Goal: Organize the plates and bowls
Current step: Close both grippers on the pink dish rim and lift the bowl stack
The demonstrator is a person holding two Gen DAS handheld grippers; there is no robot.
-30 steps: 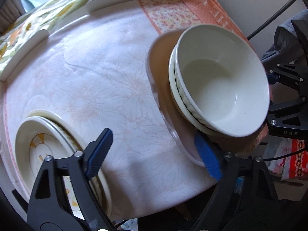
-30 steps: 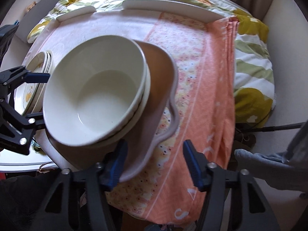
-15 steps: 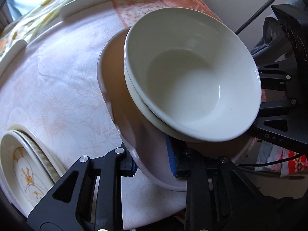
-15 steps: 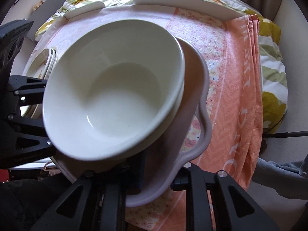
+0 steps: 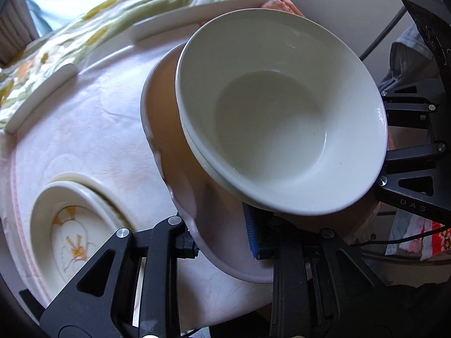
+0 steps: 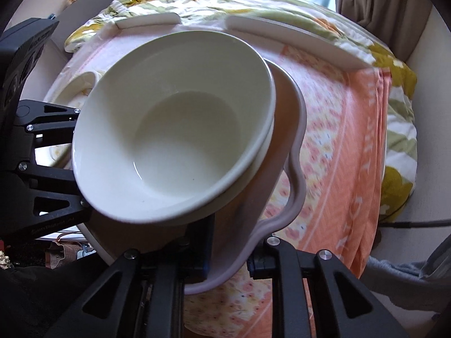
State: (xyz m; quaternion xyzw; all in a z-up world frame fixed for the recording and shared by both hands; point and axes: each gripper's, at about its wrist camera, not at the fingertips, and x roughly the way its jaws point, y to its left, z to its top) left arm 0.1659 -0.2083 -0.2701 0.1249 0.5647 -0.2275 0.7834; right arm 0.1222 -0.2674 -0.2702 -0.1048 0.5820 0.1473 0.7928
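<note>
A wavy-rimmed pinkish-brown dish [image 5: 172, 140] carries two nested white bowls [image 5: 270, 118]. My left gripper [image 5: 222, 242] is shut on the dish's near rim. My right gripper [image 6: 228, 256] is shut on the opposite rim of the same dish [image 6: 293, 169], with the bowls [image 6: 174, 129] above its fingers. The dish is lifted off the table and tilted. A stack of flower-patterned plates [image 5: 73, 231] lies on the table at lower left in the left wrist view, partly hidden in the right wrist view [image 6: 76, 90].
The table has a pale pink floral cloth [image 5: 84, 129] and an orange patterned cloth [image 6: 346, 146] on its right side. White raised rim pieces [image 6: 293, 39] line the far edge. A floral blanket [image 6: 220, 0] lies beyond.
Both grippers closed on the dish's rims from open, then lifted it with the bowls. The dish now sits higher and closer to both cameras, tilted.
</note>
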